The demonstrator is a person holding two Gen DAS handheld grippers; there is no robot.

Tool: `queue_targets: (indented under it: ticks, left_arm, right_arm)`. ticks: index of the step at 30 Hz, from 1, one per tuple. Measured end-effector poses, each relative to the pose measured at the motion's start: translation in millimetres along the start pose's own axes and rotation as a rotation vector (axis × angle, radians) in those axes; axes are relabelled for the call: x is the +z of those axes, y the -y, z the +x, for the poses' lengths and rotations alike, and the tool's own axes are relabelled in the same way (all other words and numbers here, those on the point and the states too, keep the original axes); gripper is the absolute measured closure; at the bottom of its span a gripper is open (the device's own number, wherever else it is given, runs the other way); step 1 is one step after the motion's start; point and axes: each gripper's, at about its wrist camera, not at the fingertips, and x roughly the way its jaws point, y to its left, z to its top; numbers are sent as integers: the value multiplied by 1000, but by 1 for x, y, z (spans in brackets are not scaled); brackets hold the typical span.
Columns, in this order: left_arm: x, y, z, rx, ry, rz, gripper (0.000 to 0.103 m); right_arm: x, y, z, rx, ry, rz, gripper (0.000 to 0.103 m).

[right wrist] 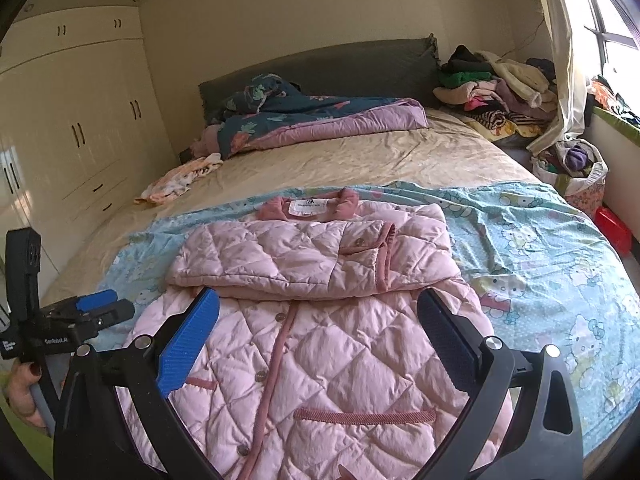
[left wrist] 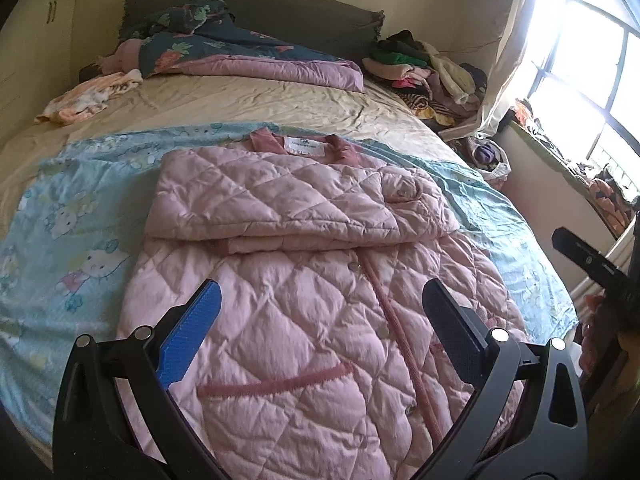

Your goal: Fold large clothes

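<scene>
A pale pink quilted jacket with darker pink piping and snap buttons [left wrist: 304,280] lies front-up on a light blue cartoon-print sheet [left wrist: 72,240] spread across the near end of a bed with a beige bedsheet [left wrist: 248,100]. Both sleeves are folded in across the chest, forming a thick band below the collar, where a white label [left wrist: 306,145] shows. The lower body of the jacket, with a pocket trimmed in dark pink, stretches toward the cameras.

The left tool [left wrist: 320,320] hangs above the jacket's lower half, its blue and black fingers spread wide with nothing between them. The right tool [right wrist: 318,328] sits likewise over the jacket's middle, fingers wide apart and empty. In the right wrist view the left tool appears at the left edge, gripped by a hand [right wrist: 24,392] with painted nails.

Toward the headboard lie a dark floral quilt with a mauve lining [left wrist: 240,52] and a small peach-patterned garment [left wrist: 84,96]. A heap of mixed clothes [left wrist: 424,68] is piled in the far corner beside a bright window with a pale curtain [left wrist: 520,48]. Cream wardrobe doors [right wrist: 80,120] line the wall to the left.
</scene>
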Motion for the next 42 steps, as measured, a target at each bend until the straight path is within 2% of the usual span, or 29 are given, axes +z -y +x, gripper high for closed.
queue_targets:
  ticks: [11, 24, 42]
  left_arm:
    - [-17, 8, -24, 31, 9, 24, 8]
    - [-40, 17, -32, 42, -9, 20, 9]
    - [-76, -17, -31, 145, -70, -25, 8]
  right_arm:
    - [-10, -4, -13, 14, -18, -34, 4]
    - [-22, 1, -28, 1, -32, -52, 4]
    - [-45, 28, -33, -16, -100, -50, 4]
